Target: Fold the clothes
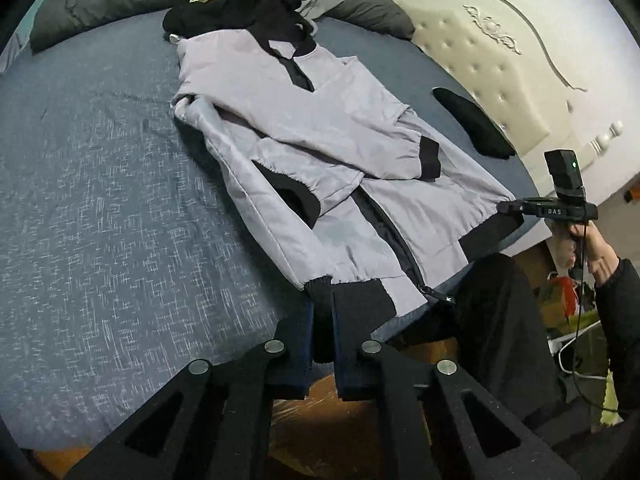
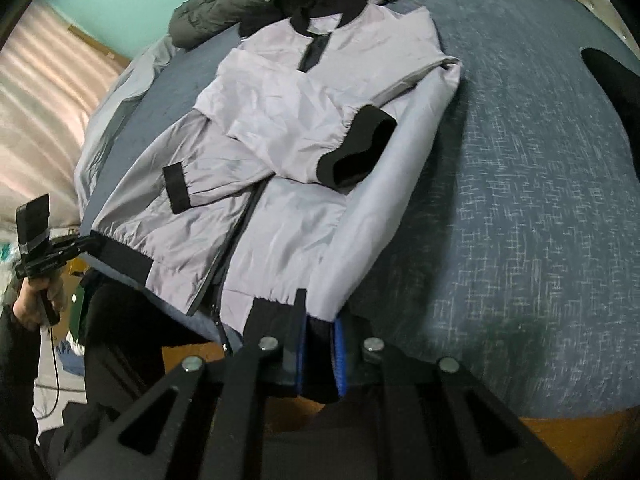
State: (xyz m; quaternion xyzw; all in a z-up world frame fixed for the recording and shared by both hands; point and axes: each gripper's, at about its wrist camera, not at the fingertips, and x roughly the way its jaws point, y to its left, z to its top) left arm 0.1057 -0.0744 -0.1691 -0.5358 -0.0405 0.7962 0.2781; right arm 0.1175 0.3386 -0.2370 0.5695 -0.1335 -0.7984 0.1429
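Observation:
A grey jacket (image 1: 352, 120) (image 2: 288, 120) with black collar, cuffs and hem lies front up on the blue bed (image 1: 100, 200) (image 2: 520, 220). Both sleeves are folded across its chest. My left gripper (image 1: 322, 320) is shut on the black hem band (image 1: 360, 300) at the jacket's near corner. My right gripper (image 2: 318, 332) is shut on the hem (image 2: 272, 316) at the opposite corner. Each gripper also shows in the other's view, clamped on its hem corner: the right gripper (image 1: 516, 206) and the left gripper (image 2: 86, 242). The hem hangs stretched between them at the bed's edge.
A heap of black and white clothes (image 1: 240, 4) lies beyond the collar, with a dark grey duvet (image 1: 80, 8) behind. A black garment (image 1: 472, 124) lies by the cream headboard (image 1: 480, 60). The person's dark-clad legs (image 1: 500, 320) stand at the bed's edge, over an orange-brown floor (image 2: 580, 440).

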